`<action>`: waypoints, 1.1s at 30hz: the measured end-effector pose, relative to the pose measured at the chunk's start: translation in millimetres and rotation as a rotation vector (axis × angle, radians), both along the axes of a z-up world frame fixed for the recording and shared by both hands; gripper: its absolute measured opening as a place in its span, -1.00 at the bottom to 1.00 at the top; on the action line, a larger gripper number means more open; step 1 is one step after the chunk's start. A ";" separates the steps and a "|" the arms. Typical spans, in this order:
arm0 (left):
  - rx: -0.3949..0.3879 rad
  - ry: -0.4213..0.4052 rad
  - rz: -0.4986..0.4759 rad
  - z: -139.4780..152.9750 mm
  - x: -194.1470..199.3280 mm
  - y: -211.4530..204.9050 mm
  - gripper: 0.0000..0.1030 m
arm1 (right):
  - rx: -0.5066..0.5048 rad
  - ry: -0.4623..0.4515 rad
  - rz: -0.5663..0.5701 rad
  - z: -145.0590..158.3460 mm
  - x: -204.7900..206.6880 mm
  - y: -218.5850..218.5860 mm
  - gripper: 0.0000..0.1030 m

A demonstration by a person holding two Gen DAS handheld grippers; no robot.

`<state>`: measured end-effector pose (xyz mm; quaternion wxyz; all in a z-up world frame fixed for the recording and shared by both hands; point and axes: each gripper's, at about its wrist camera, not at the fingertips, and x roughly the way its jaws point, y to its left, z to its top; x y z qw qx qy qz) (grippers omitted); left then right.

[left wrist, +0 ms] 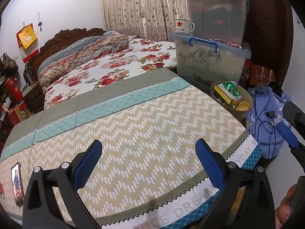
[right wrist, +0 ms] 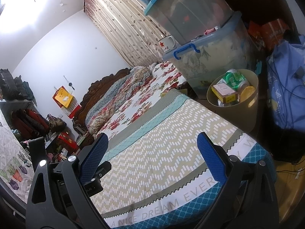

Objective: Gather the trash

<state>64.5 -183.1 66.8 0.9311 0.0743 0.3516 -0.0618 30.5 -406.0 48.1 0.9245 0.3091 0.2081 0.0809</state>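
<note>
Both hand-held grippers, left (left wrist: 148, 164) and right (right wrist: 152, 157), hovered spread and empty over the bed (left wrist: 133, 118). The trash bin (right wrist: 233, 112), far right, already held a can (right wrist: 235, 80) and boxes; any stray piece probably needed a slow, level approach.

A home bedroom: a quilted bed (left wrist: 114, 99) with carved headboard (left wrist: 63, 38), curtains (left wrist: 137, 5), stacked storage bins (left wrist: 211, 57).
</note>
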 end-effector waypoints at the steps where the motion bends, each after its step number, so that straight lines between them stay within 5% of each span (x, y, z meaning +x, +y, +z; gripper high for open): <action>1: 0.001 0.002 0.000 -0.6 0.1 -0.2 0.83 | 0.001 0.001 0.000 -0.4 0.1 0.3 0.82; 33: 0.025 0.009 -0.001 -11.7 -1.6 0.7 0.83 | 0.003 0.010 0.009 -3.7 5.4 -3.0 0.82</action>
